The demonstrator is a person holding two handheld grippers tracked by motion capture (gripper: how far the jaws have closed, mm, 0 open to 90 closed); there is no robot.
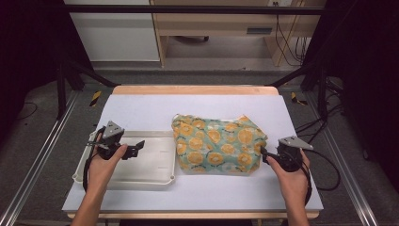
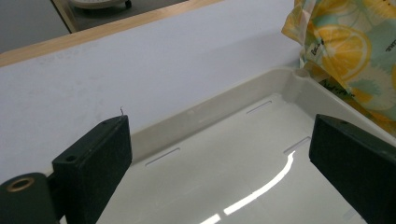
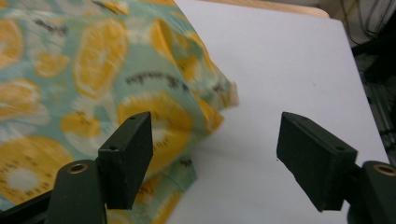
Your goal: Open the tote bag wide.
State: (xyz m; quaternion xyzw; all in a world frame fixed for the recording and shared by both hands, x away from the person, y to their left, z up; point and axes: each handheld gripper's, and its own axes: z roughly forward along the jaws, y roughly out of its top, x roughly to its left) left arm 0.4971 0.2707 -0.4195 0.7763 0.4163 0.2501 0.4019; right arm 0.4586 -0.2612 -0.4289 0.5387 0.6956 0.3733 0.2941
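A cloth bag printed with orange slices on green lies on the white counter, just right of the middle. Its left edge touches or overlaps the right rim of a cream plastic tray that sits on the left half of the counter.

The left hand-held gripper hovers over the tray, pointing right toward the bag, with its jaws spread wide and nothing between them. In the left gripper view the tray's inside shows between the jaws, and the bag is at the upper right.

The right hand-held gripper is at the bag's right edge, jaws apart. In the right gripper view one jaw is in front of the cloth and the other over bare counter; the pads do not press the bag.
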